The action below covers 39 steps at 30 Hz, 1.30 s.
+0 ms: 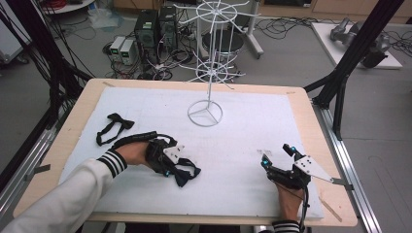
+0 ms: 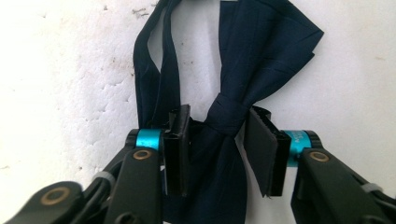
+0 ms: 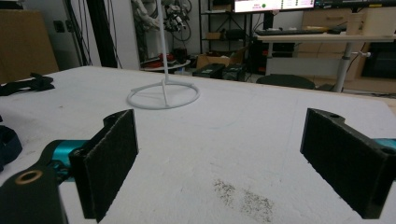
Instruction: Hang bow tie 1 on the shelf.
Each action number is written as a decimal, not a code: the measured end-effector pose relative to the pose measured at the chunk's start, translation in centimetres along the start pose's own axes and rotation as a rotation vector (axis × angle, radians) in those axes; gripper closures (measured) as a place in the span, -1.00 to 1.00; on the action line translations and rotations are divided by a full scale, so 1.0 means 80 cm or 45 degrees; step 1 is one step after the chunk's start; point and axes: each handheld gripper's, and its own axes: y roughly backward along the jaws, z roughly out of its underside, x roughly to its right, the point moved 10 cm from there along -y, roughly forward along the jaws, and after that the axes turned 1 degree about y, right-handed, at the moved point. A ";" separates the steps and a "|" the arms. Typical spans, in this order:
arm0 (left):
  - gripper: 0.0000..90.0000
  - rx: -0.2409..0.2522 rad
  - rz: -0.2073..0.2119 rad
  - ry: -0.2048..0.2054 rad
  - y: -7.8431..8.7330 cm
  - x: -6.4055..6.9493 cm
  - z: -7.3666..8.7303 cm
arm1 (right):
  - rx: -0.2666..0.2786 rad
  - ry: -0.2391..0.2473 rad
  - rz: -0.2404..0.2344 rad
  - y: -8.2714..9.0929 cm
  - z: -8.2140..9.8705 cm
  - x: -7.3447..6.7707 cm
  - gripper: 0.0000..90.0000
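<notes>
At lower left of the high view, the left gripper [image 1: 176,167] straddles the navy bow tie [image 1: 184,173] on the white mat [image 1: 243,145], its 2 jaws near the knot, not visibly pressing it. At lower right, the right gripper [image 1: 277,156] rests with jaws spread wide.

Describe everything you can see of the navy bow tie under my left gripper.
The navy bow tie is dark blue woven cloth with a faint sheen, lying flat on the white foam mat. Its pleated wings meet at a wrapped centre knot, and a thin strap loops off one side. The left gripper straddles the knot, its pads close on either side; whether they press the cloth is unclear.
</notes>
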 end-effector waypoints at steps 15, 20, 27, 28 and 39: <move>0.65 0.001 -0.031 0.056 0.002 -0.003 -0.001 | -0.002 -0.001 0.000 0.000 0.000 0.000 -0.76; 0.66 0.034 -0.050 0.086 0.003 -0.005 0.000 | -0.002 0.000 0.000 0.000 0.000 0.000 -0.77; 0.66 0.097 -0.099 0.133 0.015 -0.012 -0.002 | -0.002 0.002 0.001 0.000 0.000 0.000 -0.77; 0.66 0.097 -0.099 0.133 0.015 -0.012 -0.002 | -0.002 0.000 0.001 0.000 0.000 0.000 -0.77; 0.66 0.335 -0.202 0.285 0.053 -0.034 -0.013 | -0.003 0.000 0.002 0.000 0.000 0.000 -0.77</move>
